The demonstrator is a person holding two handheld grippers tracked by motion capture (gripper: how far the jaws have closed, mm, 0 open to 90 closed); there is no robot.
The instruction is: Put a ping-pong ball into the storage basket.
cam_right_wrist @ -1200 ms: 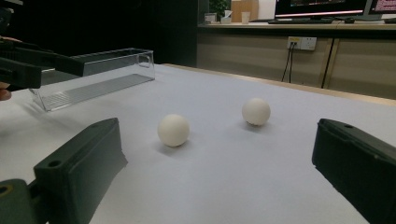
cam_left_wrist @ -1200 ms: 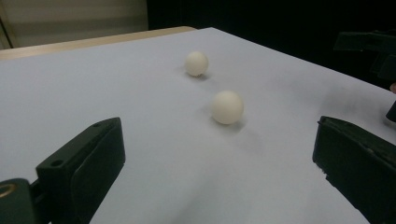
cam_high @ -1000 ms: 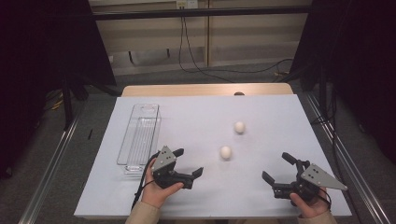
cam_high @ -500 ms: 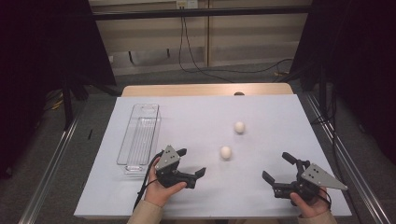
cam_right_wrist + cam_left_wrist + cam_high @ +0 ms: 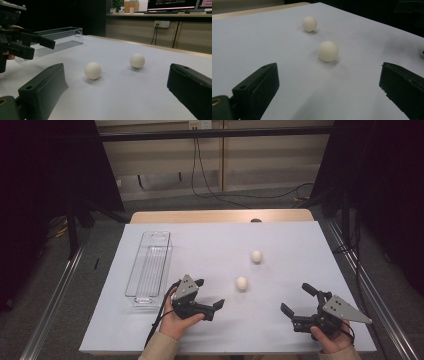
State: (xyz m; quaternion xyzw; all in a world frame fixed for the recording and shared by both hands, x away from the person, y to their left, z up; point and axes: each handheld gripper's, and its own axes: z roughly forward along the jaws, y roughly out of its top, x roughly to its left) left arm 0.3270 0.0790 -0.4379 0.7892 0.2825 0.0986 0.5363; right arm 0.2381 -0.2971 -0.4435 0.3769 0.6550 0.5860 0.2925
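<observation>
Balls mid-sheet — bare white table around, edges far.

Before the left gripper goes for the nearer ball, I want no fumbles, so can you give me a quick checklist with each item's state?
1. Left gripper jaws open and empty: ok.
2. Nearer ball ahead of those jaws, bare table between: ok.
3. Farther ball apart from the nearer one: ok.
4. Right gripper open, off to the side: ok.
5. Clear tray empty, beside the left gripper: ok.
6. Balls fully at rest: cannot tell.
</observation>
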